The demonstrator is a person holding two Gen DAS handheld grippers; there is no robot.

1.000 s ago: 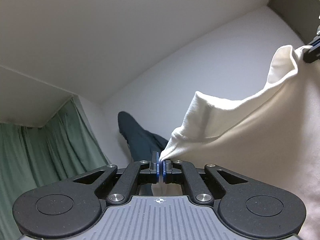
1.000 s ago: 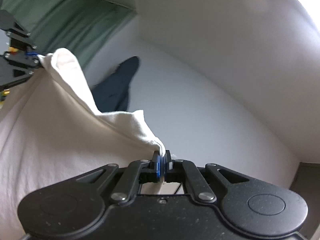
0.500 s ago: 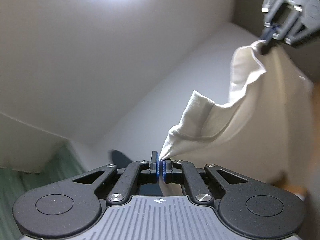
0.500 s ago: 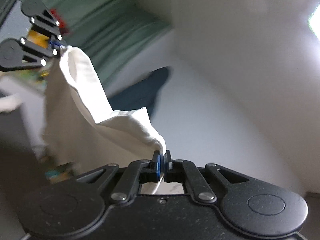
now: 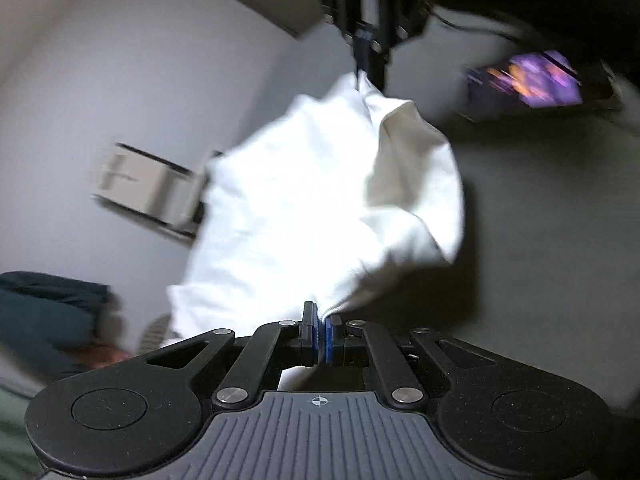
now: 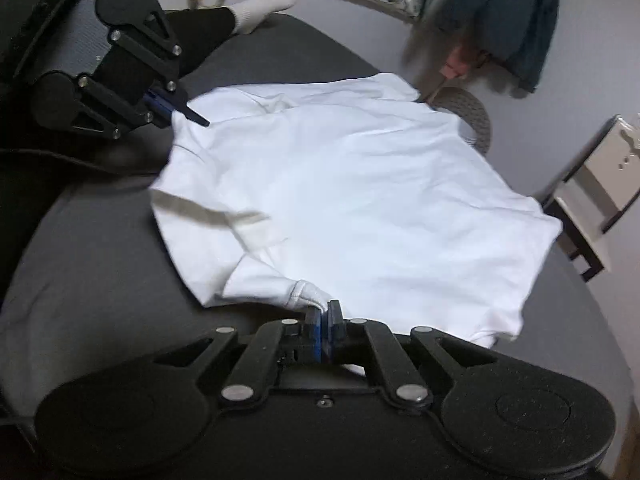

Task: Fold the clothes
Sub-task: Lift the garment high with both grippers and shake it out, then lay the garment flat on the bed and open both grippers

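Note:
A white T-shirt (image 6: pixel 352 196) lies spread across the dark grey surface (image 6: pixel 100 272), its far hem toward the wall. My right gripper (image 6: pixel 323 316) is shut on a bunched corner of the shirt near me. My left gripper (image 6: pixel 176 108) shows at the upper left of the right wrist view, pinching the shirt's other near corner. In the left wrist view the same white T-shirt (image 5: pixel 304 208) stretches from my left gripper (image 5: pixel 322 320), which is shut on it, up to the right gripper (image 5: pixel 362 62) at the top. That view is blurred.
A person's leg in dark trousers and a white sock (image 6: pixel 268 0) rests at the far left. A dark blue garment (image 6: pixel 516 20) hangs on the wall. A white side table (image 6: pixel 600 184) stands right of the surface. A lit screen (image 5: pixel 528 80) glows nearby.
Both grippers swung down from holding the shirt up in the air. The shirt now lies spread flat on the dark surface, still held at both corners.

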